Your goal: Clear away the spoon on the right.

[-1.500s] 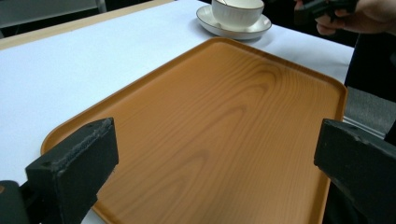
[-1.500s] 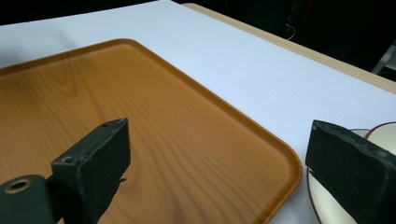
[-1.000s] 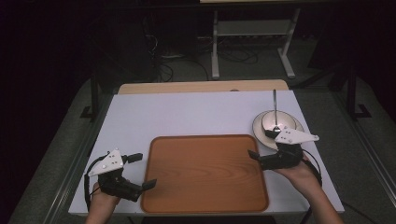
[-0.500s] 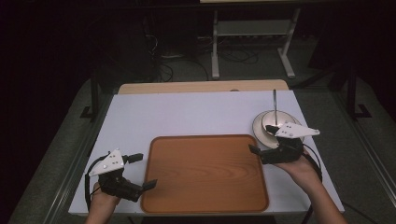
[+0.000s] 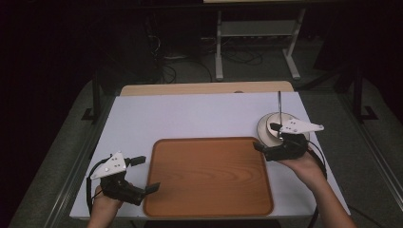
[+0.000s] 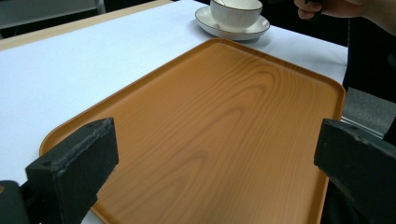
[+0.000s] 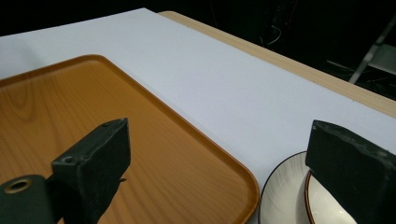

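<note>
An orange-brown wooden tray lies in the middle of the white table. A white cup on a white saucer stands just off the tray's far right corner, and a spoon handle rises from the cup. My right gripper is open, hovering over the saucer's near left edge and the tray corner. In the right gripper view its jaws straddle the tray rim and the saucer. My left gripper is open at the tray's near left edge, its jaws wide over the tray.
The white table top has a bare wooden strip along its far edge. Beyond it are a dark floor, cables and a metal stand. In the left gripper view the cup and the other hand sit at the far end.
My right gripper has moved a little away from the person, closer over the saucer and cup. The left gripper, tray and cup have stayed put.
</note>
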